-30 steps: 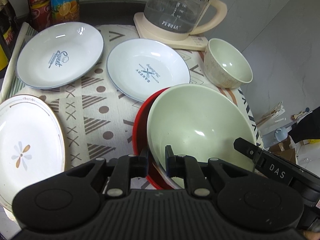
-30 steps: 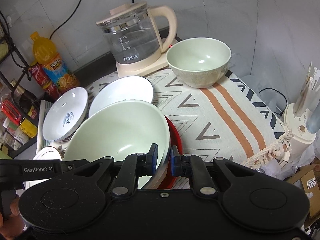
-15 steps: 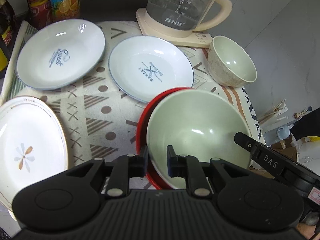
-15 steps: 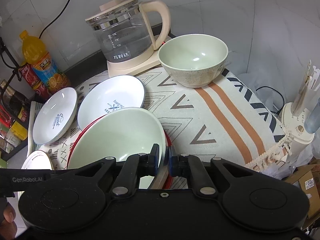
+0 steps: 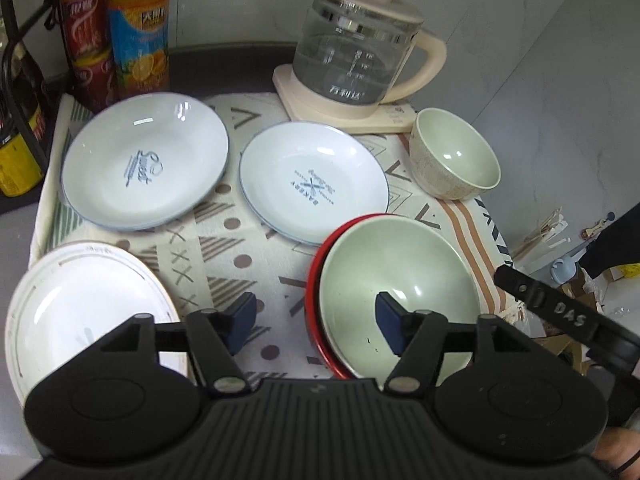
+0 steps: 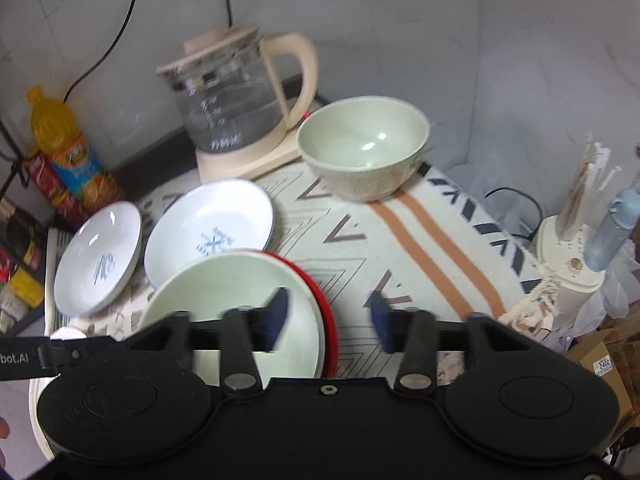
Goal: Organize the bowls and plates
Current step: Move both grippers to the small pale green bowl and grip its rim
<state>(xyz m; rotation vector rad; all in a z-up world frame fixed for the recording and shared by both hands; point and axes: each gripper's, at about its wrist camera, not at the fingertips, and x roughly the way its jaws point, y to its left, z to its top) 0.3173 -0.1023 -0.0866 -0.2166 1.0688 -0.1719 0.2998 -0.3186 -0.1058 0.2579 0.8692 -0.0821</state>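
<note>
A large pale green bowl [image 5: 396, 288] sits nested in a red bowl [image 5: 314, 300] on the patterned cloth [image 5: 224, 240]. My left gripper [image 5: 316, 322] hovers over their left rim, jaws opening; the rim lies between the blue pads [image 5: 386, 328], untouched. My right gripper [image 6: 329, 316] straddles the right rim of the green bowl [image 6: 240, 292] and red bowl [image 6: 324, 300], jaws also opening, pads clear of it. A small green bowl [image 5: 456, 160] stands at the back right. Two white plates, "Sweet" [image 5: 144, 168] and "Bakery" [image 5: 314, 184], lie behind. A flowered plate [image 5: 80, 312] is at the near left.
A glass kettle [image 5: 356, 60] on its cream base stands at the back. Drink bottles and cans [image 5: 136, 32] line the back left corner. Off the table's right edge are a chopstick stand [image 6: 572, 240], a blue bottle [image 6: 612, 224] and cardboard boxes [image 6: 608, 360].
Both grippers went from shut on the stacked bowls' rims to open. The left gripper rose and drew back a little. The bowls now rest on the cloth.
</note>
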